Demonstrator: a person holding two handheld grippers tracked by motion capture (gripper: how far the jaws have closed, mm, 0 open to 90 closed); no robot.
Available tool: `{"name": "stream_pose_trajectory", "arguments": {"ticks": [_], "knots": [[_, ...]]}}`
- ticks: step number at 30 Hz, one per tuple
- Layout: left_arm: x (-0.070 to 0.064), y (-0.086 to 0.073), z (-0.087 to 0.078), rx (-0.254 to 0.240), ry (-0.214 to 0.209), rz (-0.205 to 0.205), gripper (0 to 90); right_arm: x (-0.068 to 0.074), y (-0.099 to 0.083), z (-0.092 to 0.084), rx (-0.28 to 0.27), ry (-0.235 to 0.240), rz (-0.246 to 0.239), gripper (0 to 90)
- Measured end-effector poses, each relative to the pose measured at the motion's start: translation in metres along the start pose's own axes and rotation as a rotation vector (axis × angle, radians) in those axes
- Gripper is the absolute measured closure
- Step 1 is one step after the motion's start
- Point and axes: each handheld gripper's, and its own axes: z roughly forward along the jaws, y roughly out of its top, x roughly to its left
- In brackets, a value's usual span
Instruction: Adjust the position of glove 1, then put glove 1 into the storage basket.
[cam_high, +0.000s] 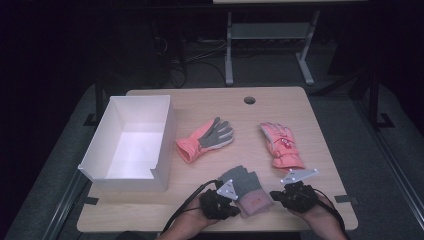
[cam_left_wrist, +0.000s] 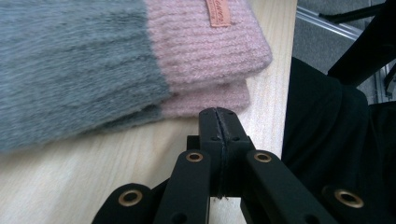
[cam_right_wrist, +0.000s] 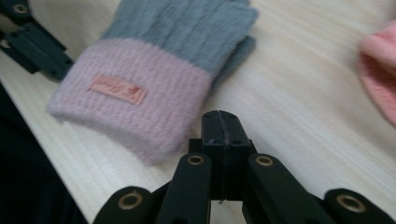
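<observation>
Where overhead blurs, cuff label (cam_right_wrist: 117, 90) shows.

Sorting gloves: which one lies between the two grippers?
The grey knit glove with the pink cuff, at the near edge; both pink ski gloves lie farther back.

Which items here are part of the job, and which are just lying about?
In hand:
- grey-and-pink knit gloves, stacked between the grippers
- left gripper, shut
- right gripper, shut

Lying about:
- white box
- pink glove, grey palm
- pink ski glove
</observation>
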Motion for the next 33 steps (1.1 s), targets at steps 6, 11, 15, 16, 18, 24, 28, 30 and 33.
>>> {"name": "stream_pose_trajectory", "arguments": {"ticks": [6,11,15,16,18,24,28,30,33], "knots": [[0.001,0.000,0.002,-0.011,0.008,-0.007,89.6,0.008,0.000,0.003,0.009,0.038,-0.021,90.0],[0.002,0.000,0.000,-0.007,0.010,-0.013,89.5,0.010,0.001,0.004,0.016,0.054,-0.042,90.0],[0.011,-0.004,-0.014,-0.024,0.042,-0.053,89.5,0.003,0.002,0.001,-0.002,0.039,-0.019,90.0],[0.015,-0.005,-0.019,-0.032,0.054,-0.058,89.6,0.001,0.002,0.001,0.000,0.035,-0.021,90.0],[0.023,-0.004,-0.028,-0.052,0.084,-0.071,89.5,-0.001,0.001,0.004,0.003,0.037,-0.015,90.0],[0.042,0.008,-0.031,-0.079,0.132,-0.128,89.6,0.001,0.003,0.012,0.023,0.057,-0.042,90.0],[0.047,0.011,-0.022,-0.058,0.132,-0.137,89.6,0.004,0.004,0.014,0.035,0.063,-0.062,90.0],[0.049,0.013,-0.018,-0.061,0.132,-0.139,89.6,0.005,0.004,0.015,0.035,0.068,-0.064,90.0],[0.053,0.016,-0.016,-0.053,0.141,-0.135,89.6,0.006,0.005,0.016,0.036,0.076,-0.069,90.0]]}}
